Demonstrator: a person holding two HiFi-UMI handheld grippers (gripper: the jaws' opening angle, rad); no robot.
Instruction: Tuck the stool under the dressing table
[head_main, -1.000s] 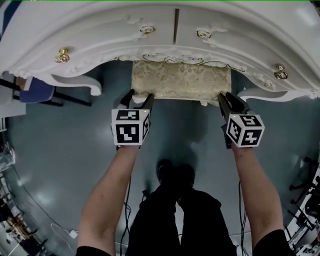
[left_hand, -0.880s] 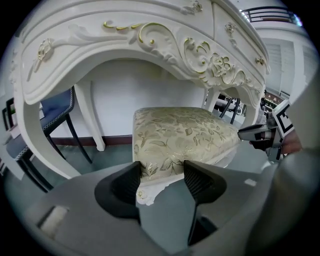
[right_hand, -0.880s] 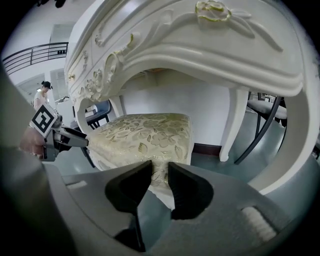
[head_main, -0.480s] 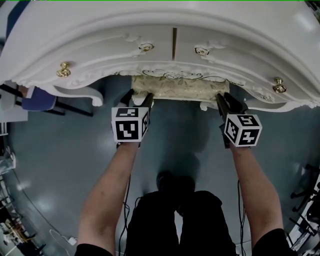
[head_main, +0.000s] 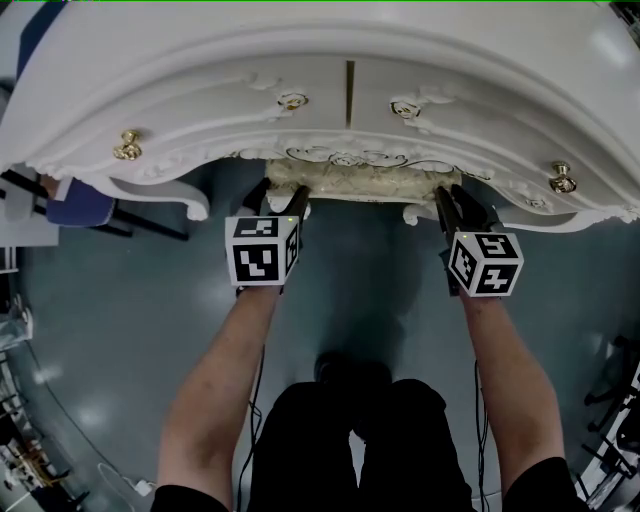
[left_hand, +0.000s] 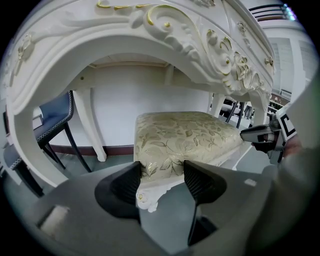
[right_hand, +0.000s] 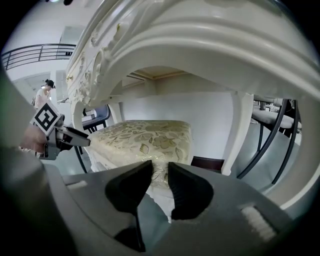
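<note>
Little room between the stool (head_main: 350, 183) and the dressing table apron (head_main: 345, 158).

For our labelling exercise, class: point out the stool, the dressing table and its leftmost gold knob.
stool (left_hand: 185, 132), left gripper view, middle of its patterned cushion.
dressing table (head_main: 300, 50), head view, bare white top.
leftmost gold knob (head_main: 127, 147), head view, its round head.

This looks like a large hall or lab space, not a home: the ornate white dressing table (head_main: 350, 50) stands on a glossy grey-blue floor (head_main: 120, 320), and loose cables (head_main: 120, 468) lie at its edge. A balcony railing (right_hand: 35, 52) runs high along the wall and a person (right_hand: 44, 96) stands far behind. A plain blue chair (left_hand: 52, 117) and black-legged chairs (right_hand: 277, 125) stand beside the table.
</note>
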